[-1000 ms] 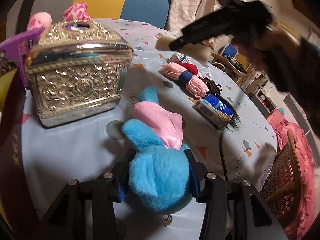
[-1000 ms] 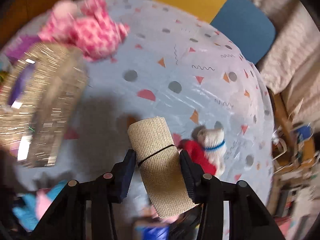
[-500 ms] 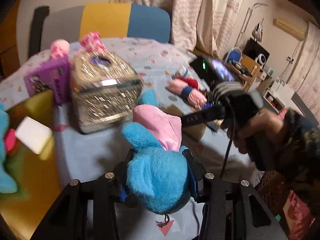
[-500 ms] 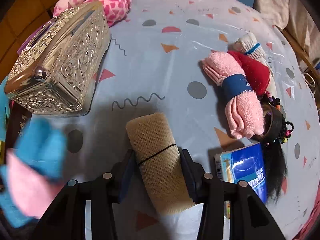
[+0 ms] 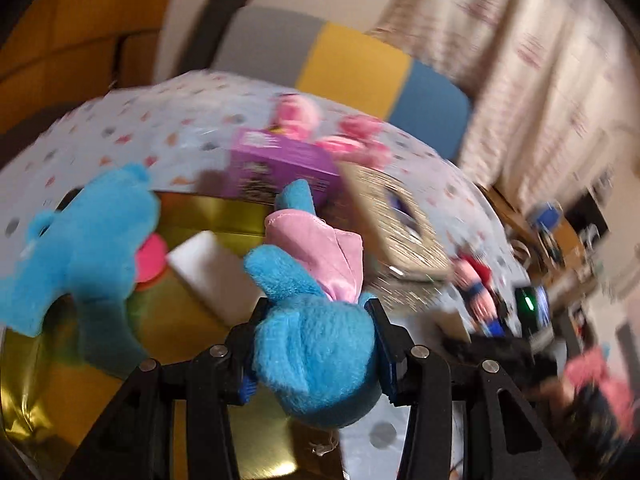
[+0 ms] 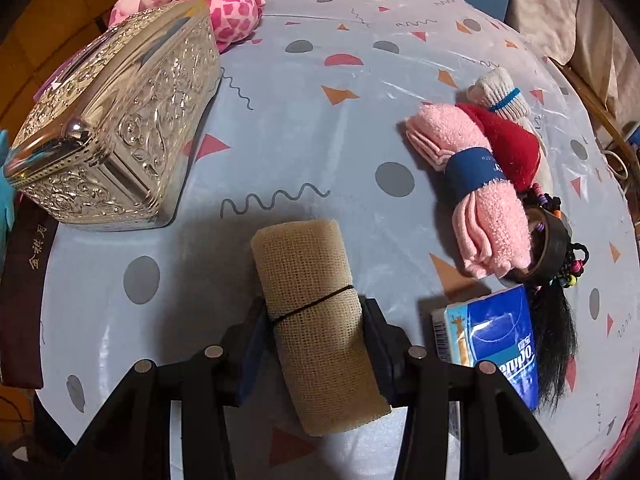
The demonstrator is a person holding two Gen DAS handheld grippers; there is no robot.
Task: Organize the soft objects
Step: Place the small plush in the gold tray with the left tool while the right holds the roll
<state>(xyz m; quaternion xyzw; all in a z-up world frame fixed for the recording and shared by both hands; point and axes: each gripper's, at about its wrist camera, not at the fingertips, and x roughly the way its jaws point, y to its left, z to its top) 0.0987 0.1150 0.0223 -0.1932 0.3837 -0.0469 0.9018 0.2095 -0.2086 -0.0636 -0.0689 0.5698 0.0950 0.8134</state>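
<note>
A: Carrying looks like the step in hand. The left gripper (image 5: 314, 354) is clamped on the blue plush (image 5: 316, 364), its pads pressing the fur on both sides, and the toy hangs above the near edge of the gold tray (image 5: 52, 396). A second blue toy (image 5: 80, 252) and a white block (image 5: 212, 270) already lie in that tray.

B: And the right gripper (image 6: 316, 340)?

A: It grips the tan roll (image 6: 316, 320), jaws squeezing its sides near the black band. The roll sits low over the tablecloth (image 6: 320, 140), between the silver box (image 6: 116, 128) and the tissue pack (image 6: 496, 344). Whether it touches the cloth cannot be told.

B: So what does the next move call for?

A: Probably bringing the plush further over the tray, clear of the block, lowering it, then letting go. The left view is blurred, so the exact spot is hard to judge.

B: And the pink towel (image 6: 476, 192) and socks (image 6: 508, 136)?

A: Lying loose on the cloth, likely waiting their turn.
</note>
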